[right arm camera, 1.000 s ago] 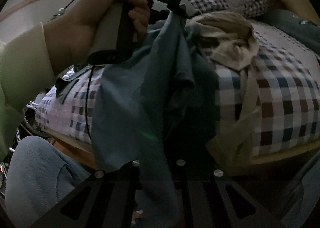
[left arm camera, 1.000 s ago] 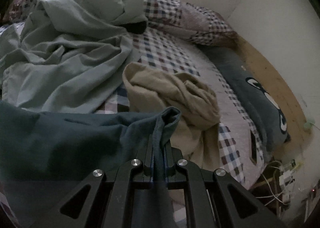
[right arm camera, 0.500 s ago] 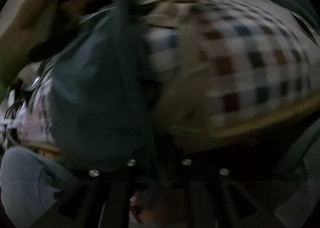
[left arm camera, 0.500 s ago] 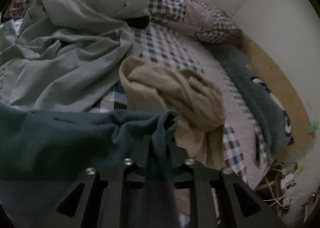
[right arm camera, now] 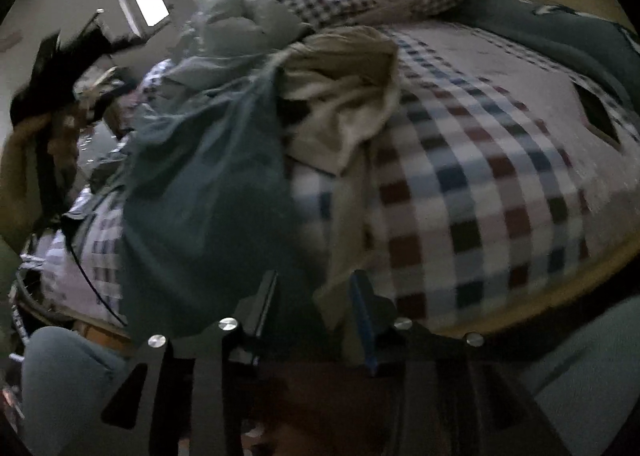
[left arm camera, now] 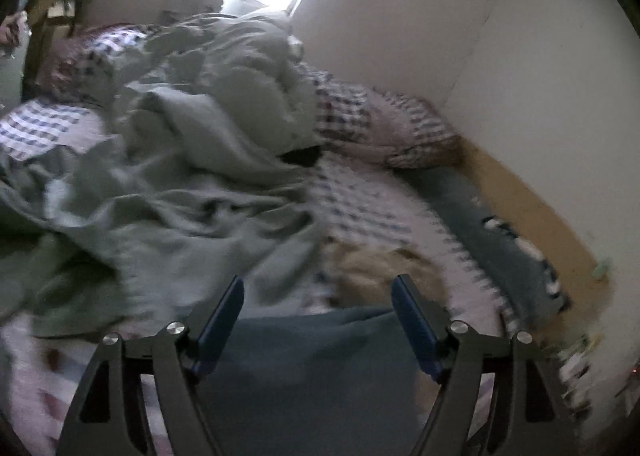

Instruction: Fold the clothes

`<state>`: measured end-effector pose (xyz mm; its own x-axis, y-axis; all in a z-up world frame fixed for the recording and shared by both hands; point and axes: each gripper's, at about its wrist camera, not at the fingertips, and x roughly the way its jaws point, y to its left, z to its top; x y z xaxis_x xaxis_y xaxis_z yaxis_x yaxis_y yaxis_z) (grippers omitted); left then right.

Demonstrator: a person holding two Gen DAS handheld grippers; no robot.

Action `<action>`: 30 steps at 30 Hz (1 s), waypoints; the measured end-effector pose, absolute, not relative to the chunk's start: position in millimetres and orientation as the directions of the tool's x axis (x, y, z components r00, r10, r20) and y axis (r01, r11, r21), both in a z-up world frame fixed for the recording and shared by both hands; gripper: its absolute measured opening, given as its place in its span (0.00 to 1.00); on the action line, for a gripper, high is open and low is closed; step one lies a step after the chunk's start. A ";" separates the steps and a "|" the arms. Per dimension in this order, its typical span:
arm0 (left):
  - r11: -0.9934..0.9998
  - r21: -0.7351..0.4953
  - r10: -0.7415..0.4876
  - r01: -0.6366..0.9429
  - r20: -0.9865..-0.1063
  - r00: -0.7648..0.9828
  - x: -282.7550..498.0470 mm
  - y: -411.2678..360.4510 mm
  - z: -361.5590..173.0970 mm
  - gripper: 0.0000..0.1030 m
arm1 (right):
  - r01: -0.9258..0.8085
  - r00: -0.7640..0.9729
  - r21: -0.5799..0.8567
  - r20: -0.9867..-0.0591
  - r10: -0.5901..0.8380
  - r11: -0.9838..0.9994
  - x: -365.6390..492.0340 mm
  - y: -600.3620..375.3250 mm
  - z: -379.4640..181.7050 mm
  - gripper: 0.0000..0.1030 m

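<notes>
A teal garment [right arm camera: 208,184] lies crumpled over the near edge of the bed, partly on a beige garment [right arm camera: 344,96]. My right gripper [right arm camera: 314,304] is open just below the hanging teal cloth, with dark fabric seen between its fingers. In the left wrist view the teal garment [left arm camera: 312,360] lies low between the spread fingers of my left gripper [left arm camera: 318,318], which is open and holds nothing. The beige garment [left arm camera: 384,268] shows blurred just beyond it. The person's hand with the left gripper [right arm camera: 48,96] is a dark blur at the left.
A grey-green duvet [left arm camera: 180,176] is heaped on the far left of the checked bed sheet [right arm camera: 480,196]. Checked pillows [left arm camera: 380,128] and a dark blue plush cushion [left arm camera: 500,236] lie along the wall. The person's jeans-clad legs [right arm camera: 60,376] stand at the bed's edge.
Both grippers have opened and let go of the teal garment, which has dropped onto the bed edge. The left gripper has tilted upward, bringing the window into view.
</notes>
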<state>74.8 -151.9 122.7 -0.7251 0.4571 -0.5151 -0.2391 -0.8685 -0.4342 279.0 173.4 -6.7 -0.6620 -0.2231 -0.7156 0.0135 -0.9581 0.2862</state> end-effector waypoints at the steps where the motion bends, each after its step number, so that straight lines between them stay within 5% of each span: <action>1: -0.875 -0.428 0.449 -0.227 -0.539 -0.713 75.3 -161.9 113.2 0.78 | 0.030 -0.662 0.289 -0.712 -0.236 -0.957 274.7 172.5 -3.6 0.39; 7: -0.894 -0.397 0.427 -0.206 -0.620 -0.658 71.4 -178.9 62.7 0.78 | 0.121 -0.679 0.275 -0.678 -0.281 -0.954 242.7 160.7 15.7 0.41; 14: -0.854 -0.483 0.489 -0.195 -0.617 -0.617 54.4 -185.6 27.3 0.77 | 0.254 -0.672 0.308 -0.625 -0.397 -0.917 194.2 157.9 27.7 0.49; 22: -0.802 -0.563 0.554 -0.200 -0.574 -0.603 42.6 -194.7 11.3 0.36 | 0.335 -0.651 0.268 -0.627 -0.427 -0.903 133.1 145.6 26.1 0.49; 30: -0.760 -0.628 0.575 -0.167 -0.531 -0.623 41.7 -211.0 -2.9 0.23 | 0.380 -0.576 0.305 -0.661 -0.481 -0.873 79.9 134.1 11.2 0.49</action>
<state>41.7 -211.0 -2.9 -0.6230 0.5749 -0.5305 -0.1669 -0.7602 -0.6278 79.9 134.1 11.2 -0.5763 -0.4811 -0.6607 0.3795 -0.8735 0.3050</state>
